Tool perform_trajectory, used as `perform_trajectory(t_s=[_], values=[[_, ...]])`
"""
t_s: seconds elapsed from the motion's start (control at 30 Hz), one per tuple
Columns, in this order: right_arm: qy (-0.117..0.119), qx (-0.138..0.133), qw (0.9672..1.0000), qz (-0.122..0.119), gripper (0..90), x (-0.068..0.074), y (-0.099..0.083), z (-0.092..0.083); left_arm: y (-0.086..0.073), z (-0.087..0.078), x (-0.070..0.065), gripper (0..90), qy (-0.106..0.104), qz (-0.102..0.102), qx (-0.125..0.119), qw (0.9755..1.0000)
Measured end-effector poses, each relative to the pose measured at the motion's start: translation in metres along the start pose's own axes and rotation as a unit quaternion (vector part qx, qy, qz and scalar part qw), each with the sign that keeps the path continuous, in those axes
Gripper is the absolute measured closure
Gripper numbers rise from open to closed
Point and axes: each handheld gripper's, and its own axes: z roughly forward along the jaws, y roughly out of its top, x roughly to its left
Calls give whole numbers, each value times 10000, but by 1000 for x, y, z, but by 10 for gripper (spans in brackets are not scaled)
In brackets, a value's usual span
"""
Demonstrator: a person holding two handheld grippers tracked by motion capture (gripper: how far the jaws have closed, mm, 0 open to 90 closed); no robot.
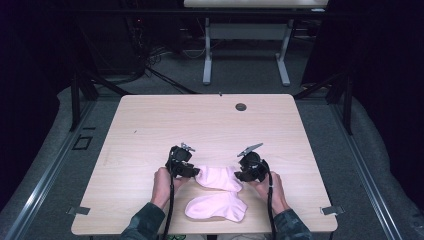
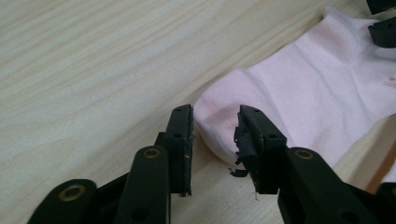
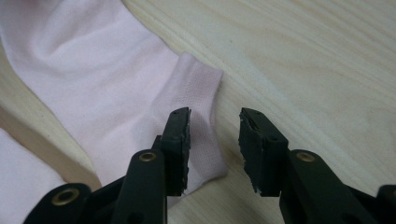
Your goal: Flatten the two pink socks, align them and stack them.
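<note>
Two pale pink socks lie near the table's front edge. The farther sock (image 1: 218,177) stretches between my two grippers; the nearer sock (image 1: 216,206) lies just in front of it. My left gripper (image 1: 196,172) is at the farther sock's left end. In the left gripper view its jaws (image 2: 215,135) stand apart around that rounded end (image 2: 299,88), without pinching it. My right gripper (image 1: 239,175) is at the right end. Its jaws (image 3: 214,140) are apart over the ribbed cuff (image 3: 196,93), with bare wood showing in the gap.
The light wooden table (image 1: 200,120) has a round cable hole (image 1: 241,106) near its far edge. Metal clips sit at its front corners (image 1: 79,210) (image 1: 332,210). A white-legged desk (image 1: 245,30) stands beyond on the grey floor.
</note>
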Motion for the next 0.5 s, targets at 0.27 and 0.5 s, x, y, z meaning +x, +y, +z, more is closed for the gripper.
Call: perform_trajectory(t_s=[0.27,0.5], values=[[123,7,9999,-23,745,1,0,3,-3,1,-1,809,-59,-3,82,9999],[375,-54,9992,92,840,-1,-3,4,-10,4,-2,884,-14,16,136,9999]])
